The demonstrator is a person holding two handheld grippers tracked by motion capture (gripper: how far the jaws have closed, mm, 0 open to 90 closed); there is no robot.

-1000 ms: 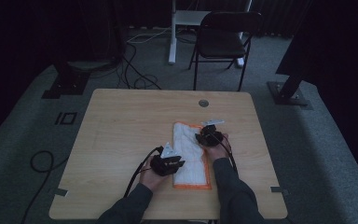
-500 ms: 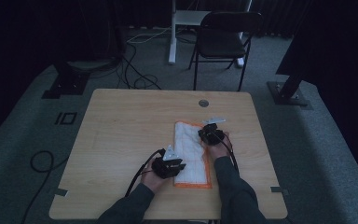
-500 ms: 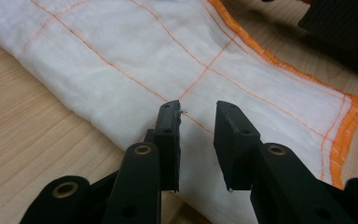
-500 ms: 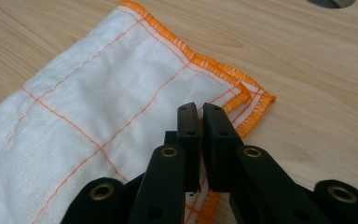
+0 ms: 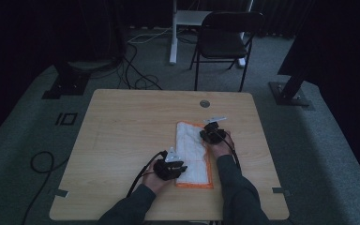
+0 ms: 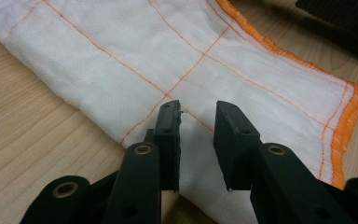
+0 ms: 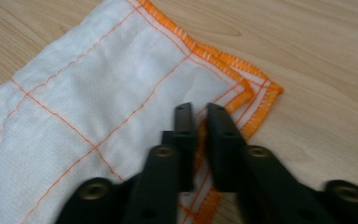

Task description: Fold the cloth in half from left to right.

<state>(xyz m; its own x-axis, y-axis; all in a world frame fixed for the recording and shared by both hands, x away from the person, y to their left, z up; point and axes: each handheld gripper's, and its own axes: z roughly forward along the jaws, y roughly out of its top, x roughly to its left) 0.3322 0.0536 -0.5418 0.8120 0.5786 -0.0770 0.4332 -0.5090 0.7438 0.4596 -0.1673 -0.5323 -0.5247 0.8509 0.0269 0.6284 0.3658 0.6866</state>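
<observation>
High view: at lower centre, the left gripper [image 5: 170, 165] is held released at the near left edge of the white, orange-hemmed cloth [image 5: 193, 154] lying on the counter [image 5: 122, 140]. Farther up, the right gripper [image 5: 212, 133], whose jaws have just been closing, is clenched on the cloth's far right corner.

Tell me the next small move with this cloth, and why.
Probably close the left gripper on the cloth. The right gripper has just closed its jaws on the orange-hemmed edge, with the fabric pinched between them, while the left jaws stand apart over the near folded edge, gripping nothing. Both grips seem needed before lifting or folding.
</observation>
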